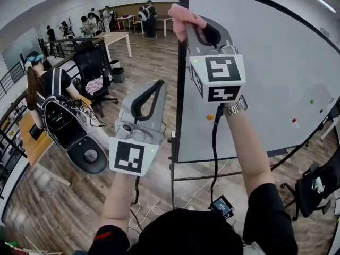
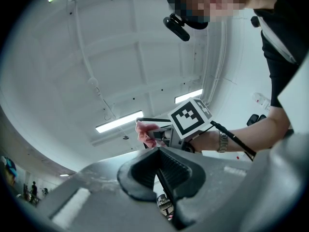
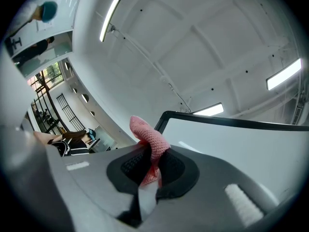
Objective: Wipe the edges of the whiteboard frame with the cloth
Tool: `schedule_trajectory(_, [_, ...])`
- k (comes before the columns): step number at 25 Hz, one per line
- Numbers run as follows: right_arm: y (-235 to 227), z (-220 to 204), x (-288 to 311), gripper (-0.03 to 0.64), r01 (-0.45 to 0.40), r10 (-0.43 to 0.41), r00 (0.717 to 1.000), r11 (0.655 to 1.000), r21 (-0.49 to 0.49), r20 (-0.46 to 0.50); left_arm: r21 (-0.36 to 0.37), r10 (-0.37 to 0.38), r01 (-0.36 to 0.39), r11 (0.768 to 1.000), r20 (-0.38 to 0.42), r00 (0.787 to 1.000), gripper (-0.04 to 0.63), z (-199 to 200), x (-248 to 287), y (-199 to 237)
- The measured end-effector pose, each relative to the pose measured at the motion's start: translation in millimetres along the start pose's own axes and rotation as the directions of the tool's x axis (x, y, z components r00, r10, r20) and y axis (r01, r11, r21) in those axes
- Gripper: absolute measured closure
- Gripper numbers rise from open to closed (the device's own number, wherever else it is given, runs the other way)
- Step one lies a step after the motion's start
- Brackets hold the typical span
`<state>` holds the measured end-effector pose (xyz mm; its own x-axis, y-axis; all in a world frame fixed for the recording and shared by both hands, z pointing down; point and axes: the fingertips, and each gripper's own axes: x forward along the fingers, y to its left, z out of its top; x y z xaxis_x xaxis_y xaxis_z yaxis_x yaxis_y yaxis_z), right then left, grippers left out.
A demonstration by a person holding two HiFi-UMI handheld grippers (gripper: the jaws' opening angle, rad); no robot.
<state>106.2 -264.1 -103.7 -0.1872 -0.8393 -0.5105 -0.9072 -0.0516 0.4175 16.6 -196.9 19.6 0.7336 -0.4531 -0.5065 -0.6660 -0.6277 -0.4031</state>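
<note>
Head view: knitted cloth [image 1: 183, 17] at whiteboard frame [image 1: 182, 62] corner

Right gripper [image 1: 204, 28] pinches the pink, nubbly cloth between dark ribbed pads, at the thin black frame's top-left corner. Left gripper [image 1: 149, 97], lower down, has its pads pressed together on nothing.

Pink knitted cloth [image 1: 183, 17] bunched against black whiteboard frame [image 1: 181, 78] corner

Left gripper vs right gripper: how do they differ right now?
The right gripper has its jaws shut on the pink cloth; the left gripper has its jaws shut on nothing. The right gripper is up at the top left corner of the whiteboard frame; the left gripper sits lower, left of it. Both are grey, each with a marker cube.
</note>
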Motion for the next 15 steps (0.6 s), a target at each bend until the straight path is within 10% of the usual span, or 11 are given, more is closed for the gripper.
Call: schedule_trajectory(15, [6,-17,-11,0.588,0.001,-0.001,1.0,1.0,0.02,-0.015,-0.034,-0.012,0.011,0.999,-0.026,1.0,0.594,-14,-8,-11])
